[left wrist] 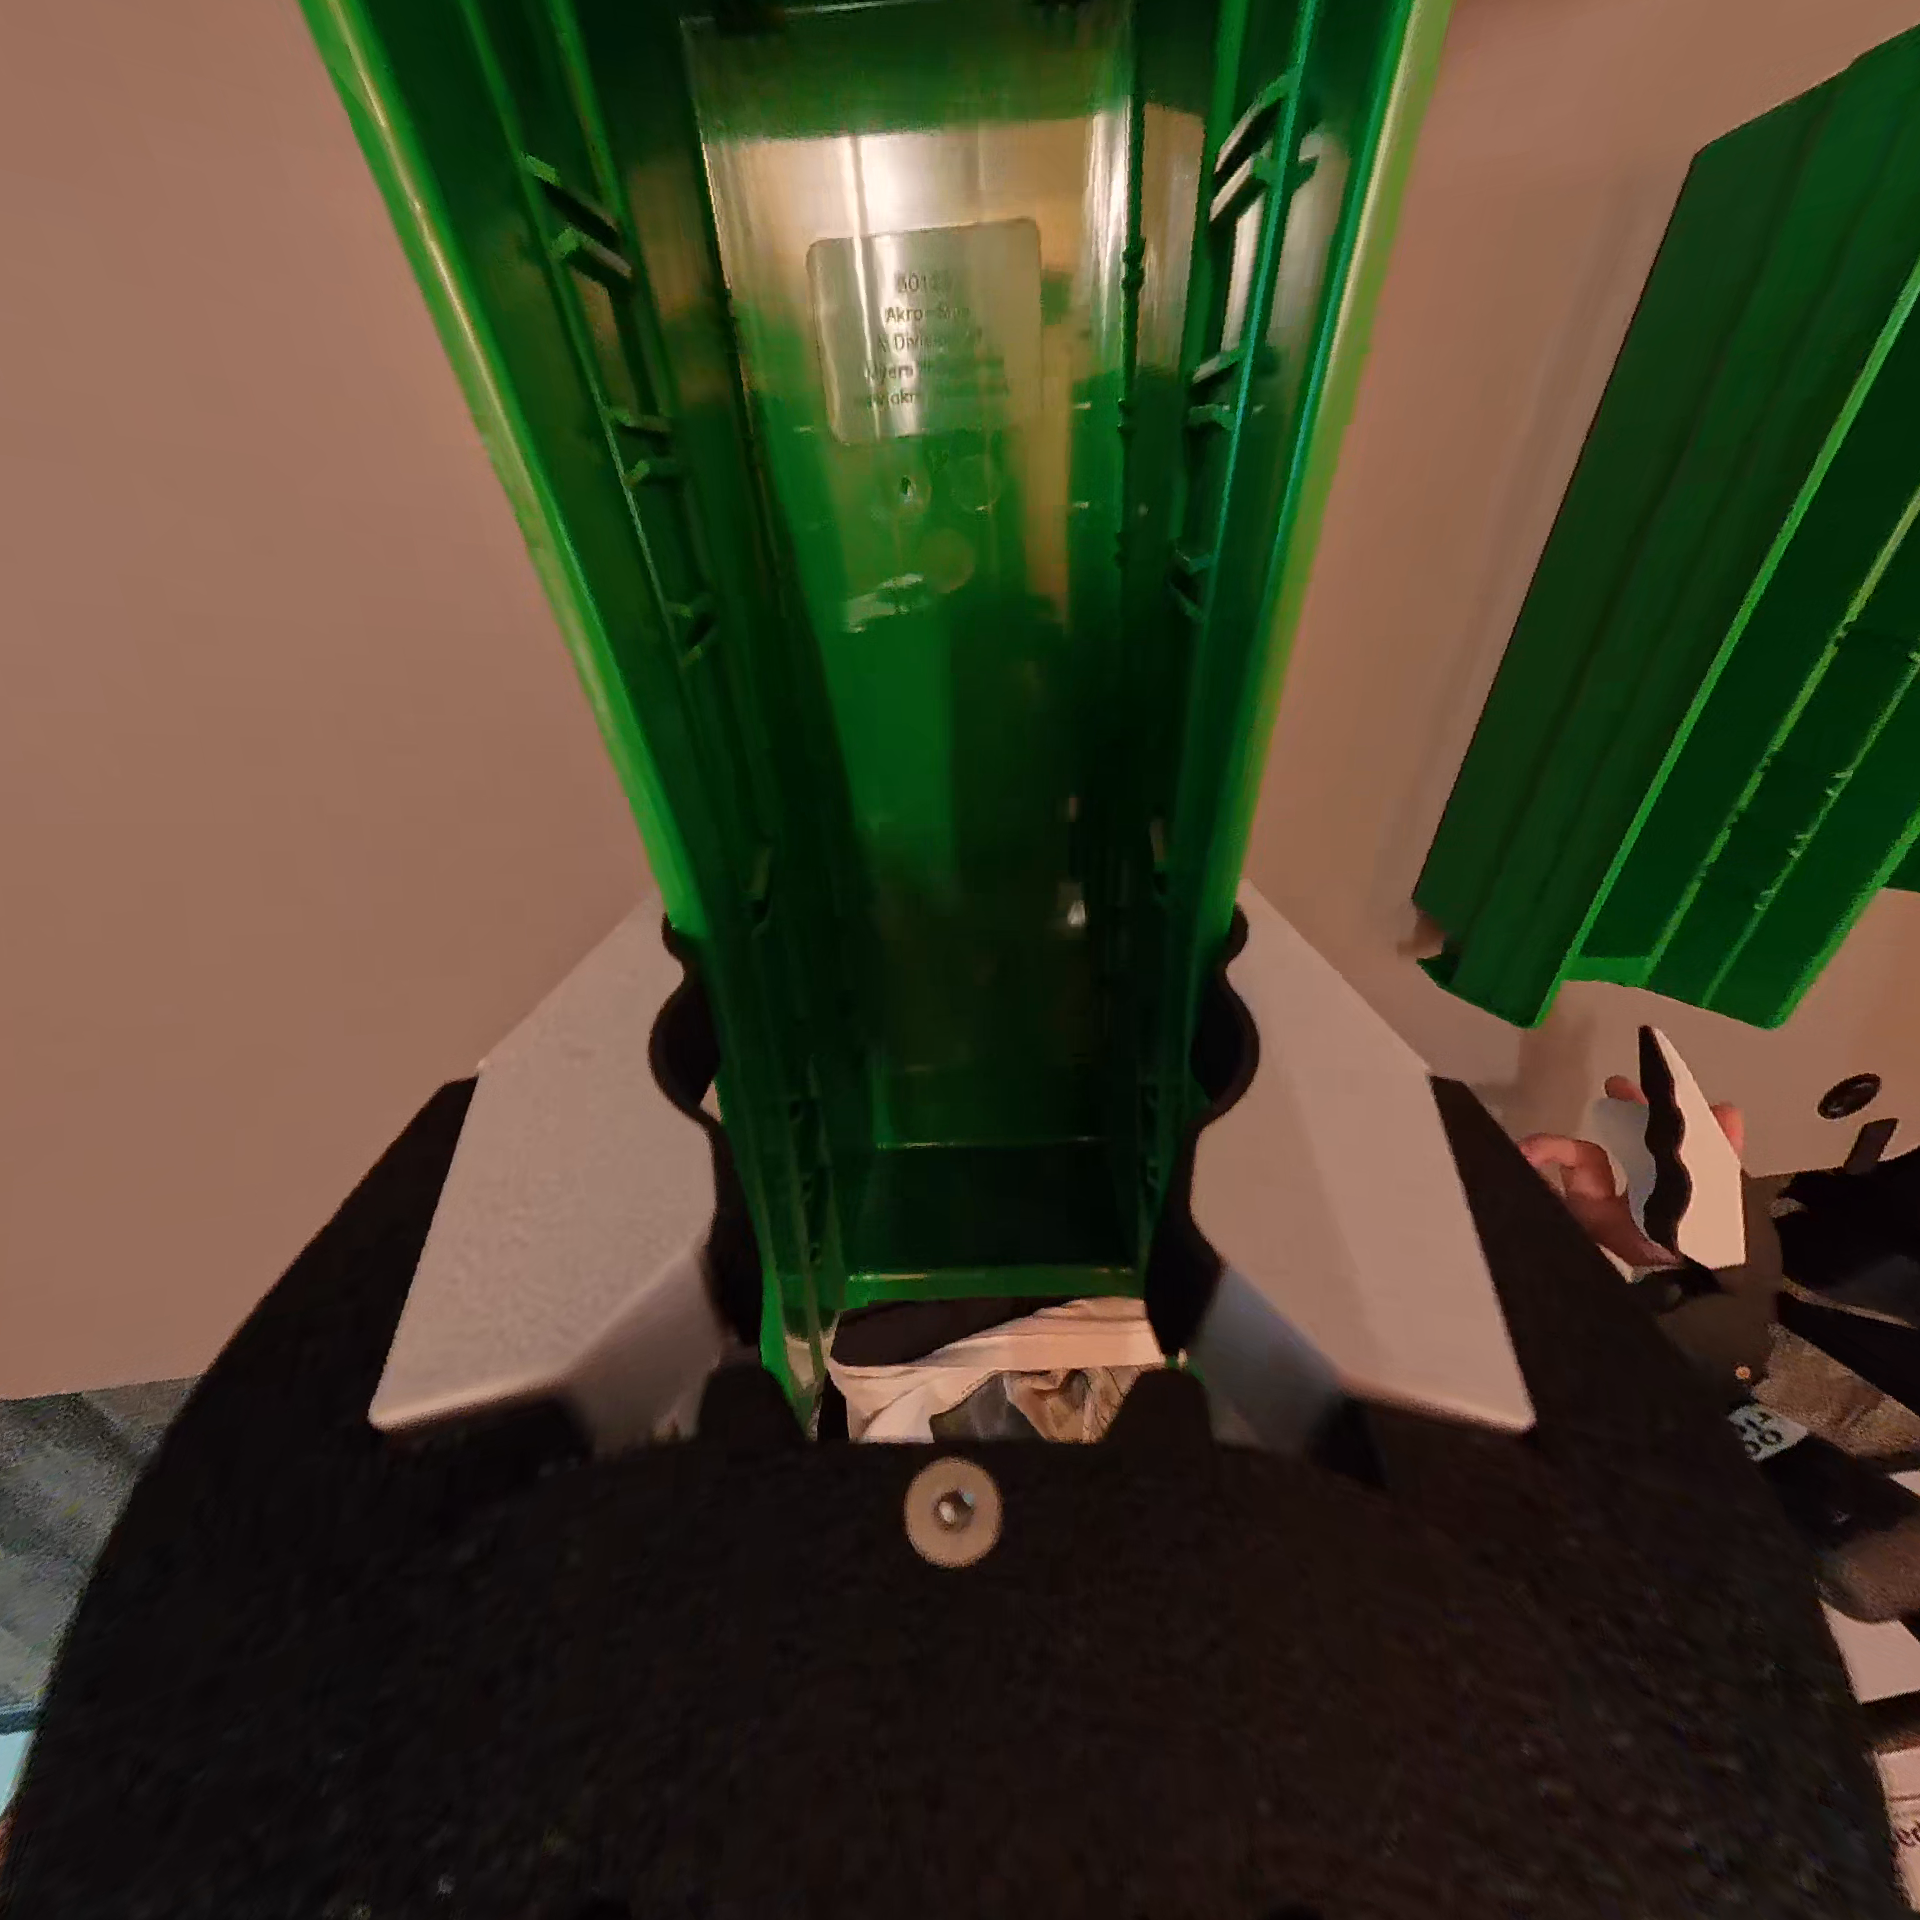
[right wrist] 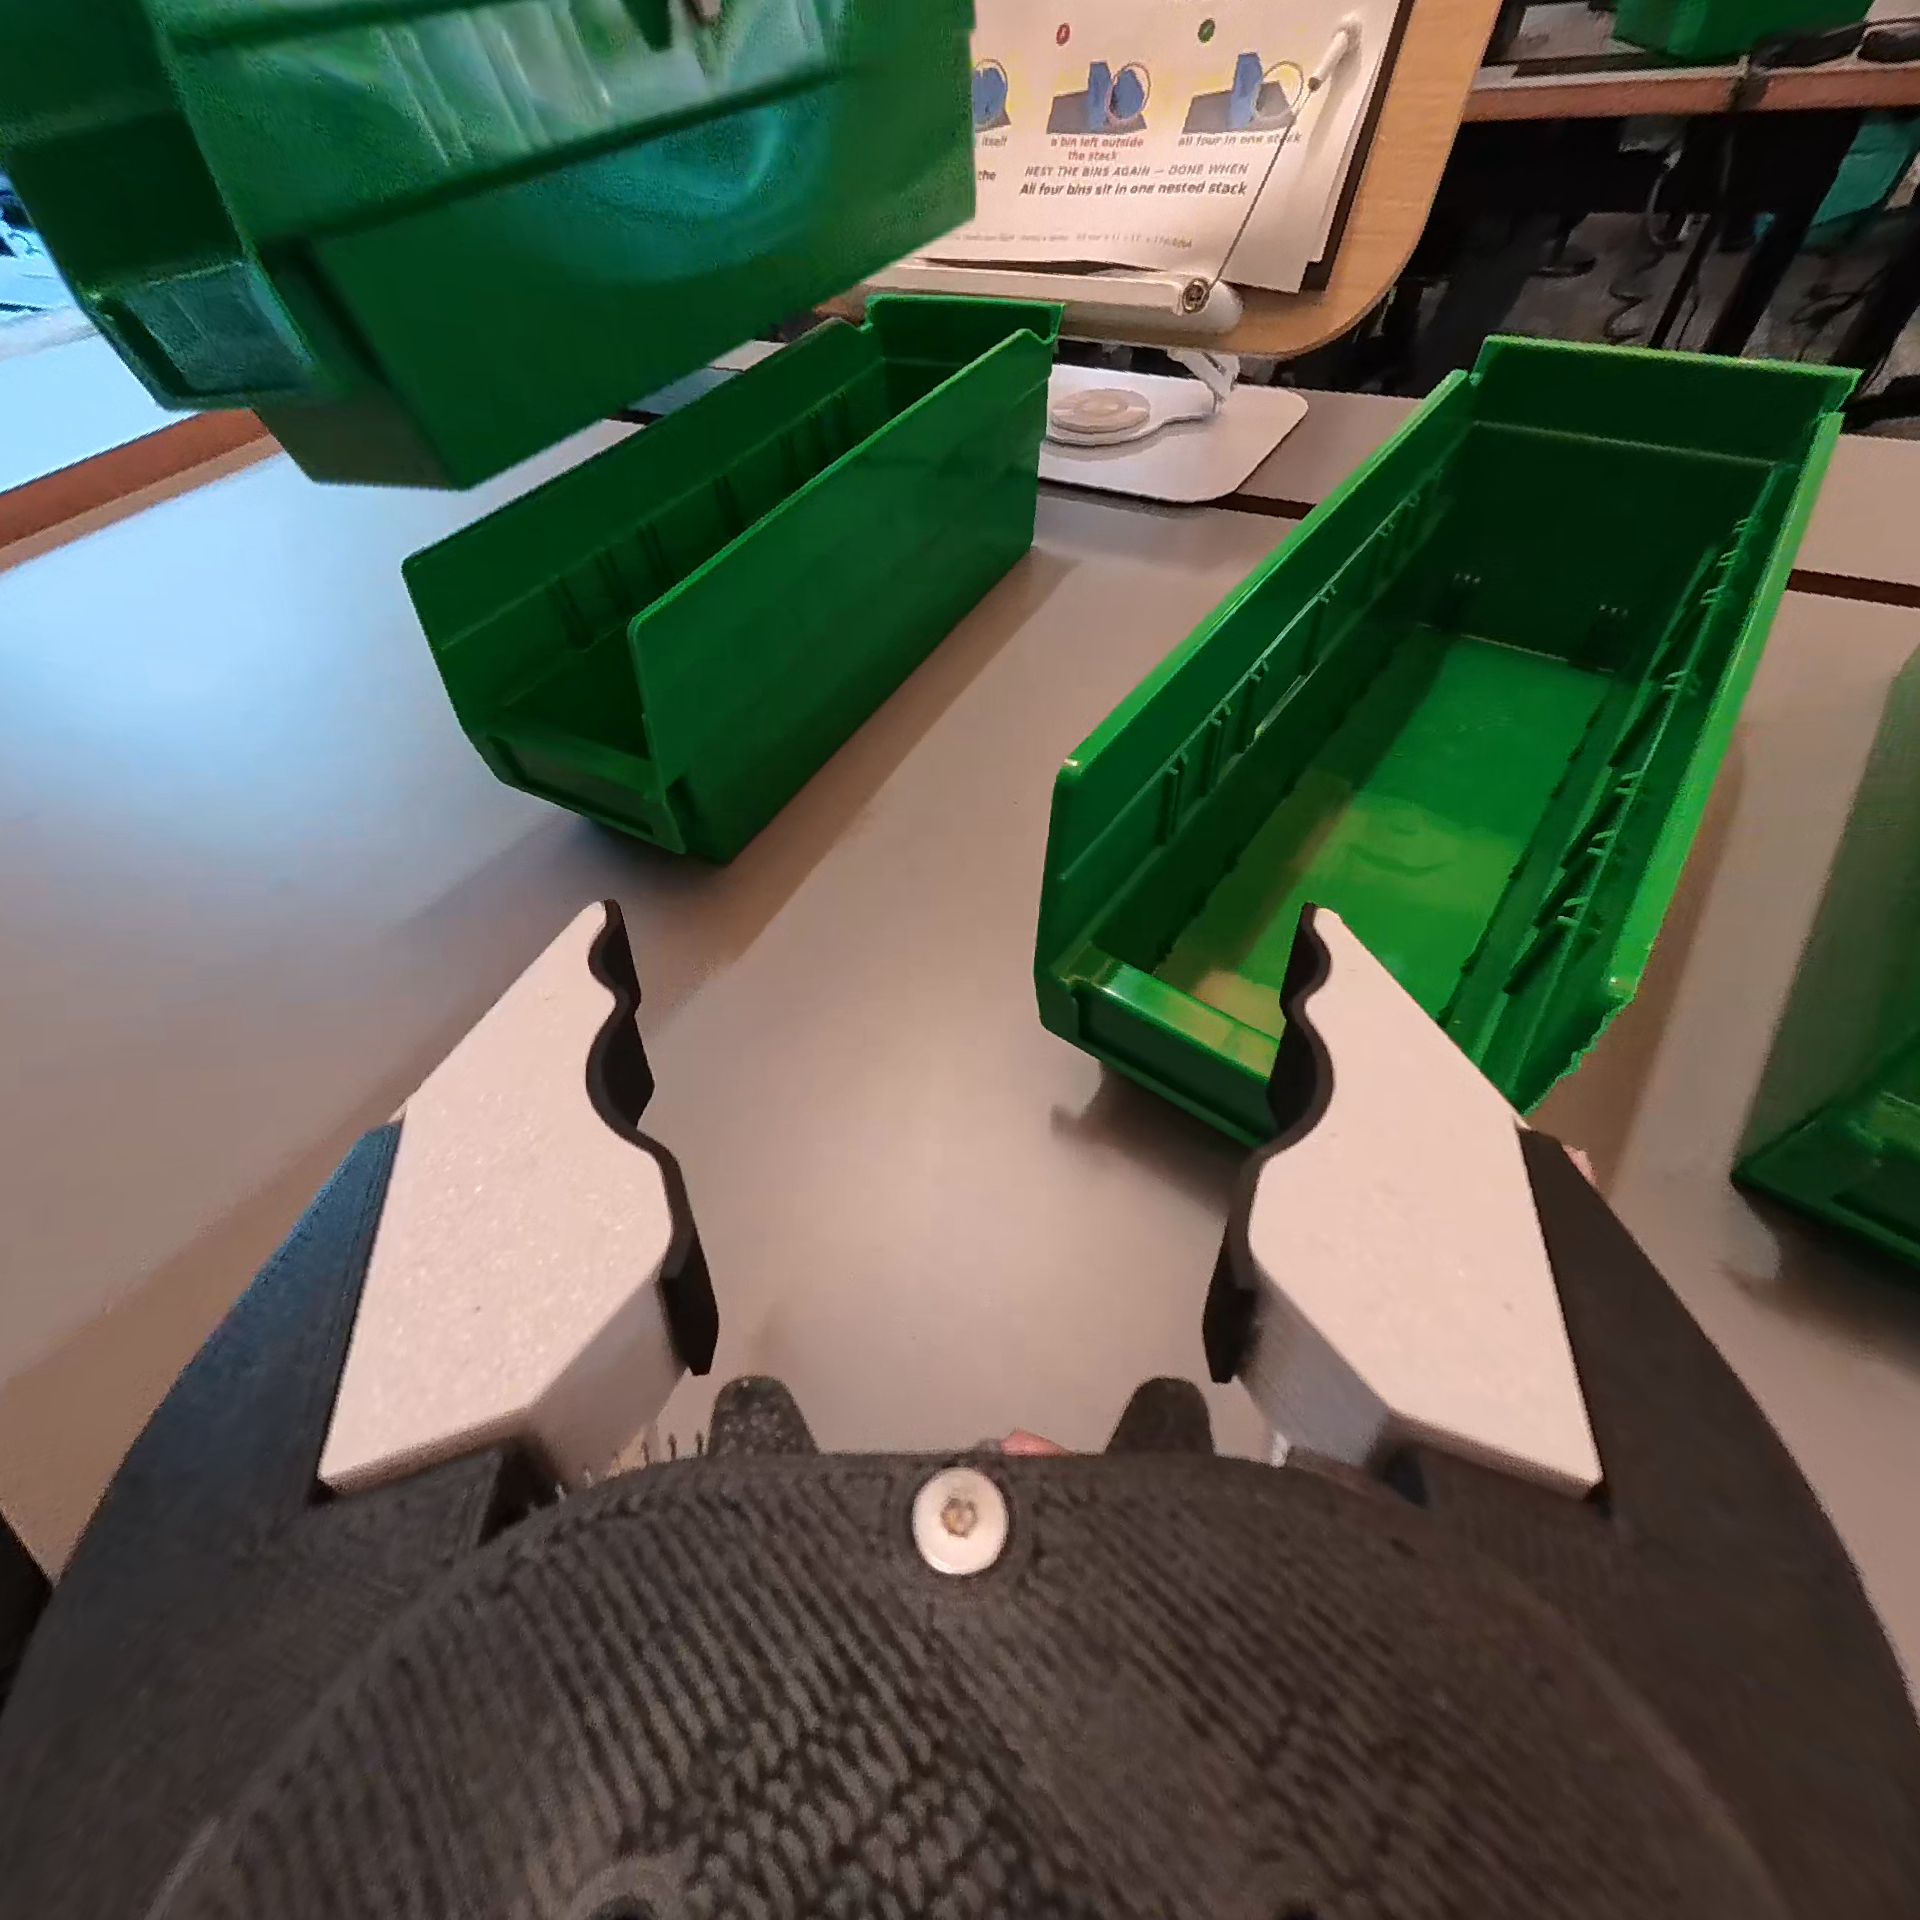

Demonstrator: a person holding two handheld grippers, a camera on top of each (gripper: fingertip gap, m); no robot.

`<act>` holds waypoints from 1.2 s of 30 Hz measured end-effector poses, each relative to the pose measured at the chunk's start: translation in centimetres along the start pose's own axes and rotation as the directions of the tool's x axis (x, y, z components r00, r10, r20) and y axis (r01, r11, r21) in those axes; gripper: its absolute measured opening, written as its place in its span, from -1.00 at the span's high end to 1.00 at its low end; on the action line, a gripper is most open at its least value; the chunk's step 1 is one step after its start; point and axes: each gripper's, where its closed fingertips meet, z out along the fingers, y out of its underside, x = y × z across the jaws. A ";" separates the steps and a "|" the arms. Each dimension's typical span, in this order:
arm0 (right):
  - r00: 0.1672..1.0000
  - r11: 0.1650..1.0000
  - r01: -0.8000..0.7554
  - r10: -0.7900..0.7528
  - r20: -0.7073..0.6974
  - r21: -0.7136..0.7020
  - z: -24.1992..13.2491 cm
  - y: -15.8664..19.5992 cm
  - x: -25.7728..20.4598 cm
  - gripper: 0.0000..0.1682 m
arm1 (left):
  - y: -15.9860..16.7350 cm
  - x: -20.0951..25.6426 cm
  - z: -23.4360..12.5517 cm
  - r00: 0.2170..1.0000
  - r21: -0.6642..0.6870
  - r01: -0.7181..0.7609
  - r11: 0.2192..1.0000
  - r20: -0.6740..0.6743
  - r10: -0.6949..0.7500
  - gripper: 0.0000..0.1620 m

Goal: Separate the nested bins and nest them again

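Observation:
In the left wrist view my left gripper (left wrist: 956, 935) is shut on a long green bin (left wrist: 935, 644); its fingers (left wrist: 582, 1122) press the bin's two side walls from outside, near one end. The same bin hangs in the air at the top left of the right wrist view (right wrist: 499, 208). My right gripper (right wrist: 961, 935) is open and empty, low over the grey table (right wrist: 260, 883). A green bin (right wrist: 748, 582) stands ahead on the left, another (right wrist: 1455, 748) on the right with its near end beside my right finger. A third (right wrist: 1849, 1039) shows at the right edge.
A printed instruction sheet (right wrist: 1143, 135) on a clip stand with a flat base (right wrist: 1164, 426) stands behind the bins. The table's left edge (right wrist: 104, 488) runs at the far left. In the left wrist view, a green bin (left wrist: 1714, 571) and the right gripper (left wrist: 1673, 1153) lie to the right.

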 end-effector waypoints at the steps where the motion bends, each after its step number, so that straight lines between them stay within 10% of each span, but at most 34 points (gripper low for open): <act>1: 1.000 1.000 0.000 0.000 0.002 0.002 0.0 0.0 -0.1 -0.46 | -0.1 0.2 0.2 1.000 -0.001 -0.001 1.000 0.003 0.001 -0.14; 36: 1.000 1.000 -0.018 0.018 0.020 0.006 0.0 0.1 0.2 -0.42 | -1.6 2.0 5.3 0.998 0.029 0.023 0.999 0.050 -0.024 -0.10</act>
